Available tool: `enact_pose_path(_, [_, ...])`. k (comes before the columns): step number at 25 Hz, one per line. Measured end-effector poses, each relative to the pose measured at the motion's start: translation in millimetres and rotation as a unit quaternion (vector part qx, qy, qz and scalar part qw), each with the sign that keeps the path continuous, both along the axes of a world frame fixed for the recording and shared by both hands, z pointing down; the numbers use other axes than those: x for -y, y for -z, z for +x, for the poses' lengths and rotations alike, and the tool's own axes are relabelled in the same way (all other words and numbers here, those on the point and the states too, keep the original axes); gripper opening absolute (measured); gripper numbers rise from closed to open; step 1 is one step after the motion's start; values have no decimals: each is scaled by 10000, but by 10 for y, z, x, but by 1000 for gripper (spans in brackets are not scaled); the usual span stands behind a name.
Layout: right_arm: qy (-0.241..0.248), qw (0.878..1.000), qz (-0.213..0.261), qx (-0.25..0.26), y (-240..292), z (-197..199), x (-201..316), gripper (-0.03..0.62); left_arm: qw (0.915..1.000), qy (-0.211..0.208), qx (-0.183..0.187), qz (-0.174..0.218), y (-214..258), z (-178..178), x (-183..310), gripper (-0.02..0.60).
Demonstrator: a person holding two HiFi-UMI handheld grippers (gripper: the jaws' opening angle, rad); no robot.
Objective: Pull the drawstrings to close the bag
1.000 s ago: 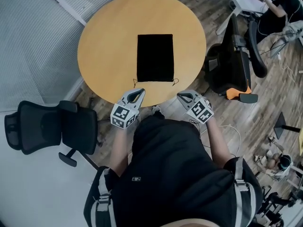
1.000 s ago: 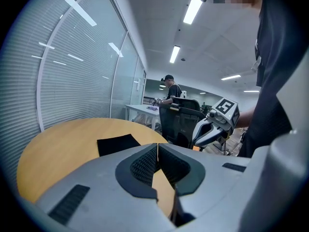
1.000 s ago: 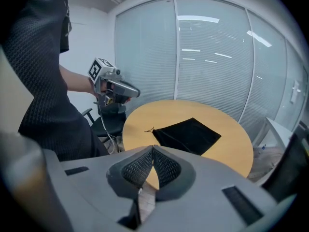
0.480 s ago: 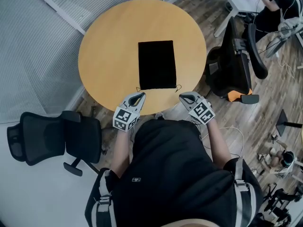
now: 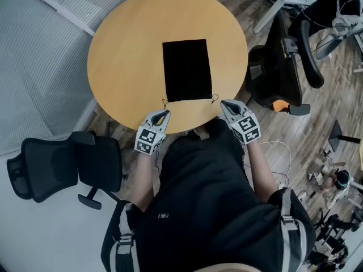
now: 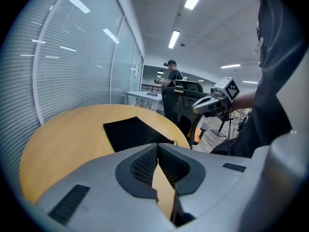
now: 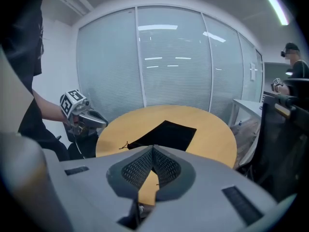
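A flat black drawstring bag (image 5: 187, 69) lies on the round wooden table (image 5: 125, 55), its mouth toward me. Thin drawstring ends stick out at its near left corner (image 5: 164, 102) and near right corner (image 5: 214, 98). My left gripper (image 5: 164, 113) hovers at the table's near edge, just short of the left string, shut and empty. At the right corner my right gripper (image 5: 225, 103) is also shut, with nothing held. The left gripper view shows the bag (image 6: 133, 132) beyond the closed left gripper (image 6: 158, 146). From the right gripper (image 7: 153, 149) the bag (image 7: 166, 133) lies ahead.
One black office chair (image 5: 57, 160) stands to my left and another (image 5: 283, 67) at the table's right. A glass wall with blinds (image 5: 39, 55) runs behind the table. A person (image 5: 334, 10) sits at a desk at the far right.
Both grippers stayed shut. The right gripper has moved forward, closer to the bag's near right corner. The left one stays at the table edge by the left string.
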State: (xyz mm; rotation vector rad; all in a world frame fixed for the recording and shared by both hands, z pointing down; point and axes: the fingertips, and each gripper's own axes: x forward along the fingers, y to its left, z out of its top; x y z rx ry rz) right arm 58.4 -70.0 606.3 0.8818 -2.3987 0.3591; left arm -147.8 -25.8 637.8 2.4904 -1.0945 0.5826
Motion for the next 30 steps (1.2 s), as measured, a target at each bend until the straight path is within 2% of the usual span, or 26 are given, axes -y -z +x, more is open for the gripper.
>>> enact_pose_path(11, [120,9990,-346,-250,-377,33,53,58,9967,595,126,-540,-547,-256,73,17])
enact_pose_path(15, [124,9983,-468,-310,-501,30,144,58,9950,589,245,-772,-803,-235,142,17])
enact_pose_path(21, [209,9968,-636,-442,-611,-4,155,58,9847,898,374,-1448,-1297,-357,167,19])
enact_pose_path(26, [88,9951,-805,-560,-747,36,126,58,9785,904,631,-1746,-1554,-364,209,108])
enact_pose_path(30, [-418,9919,-815,-876,-1051,117,211,60,9755,943,838,-1803,-1647,-347,273,127])
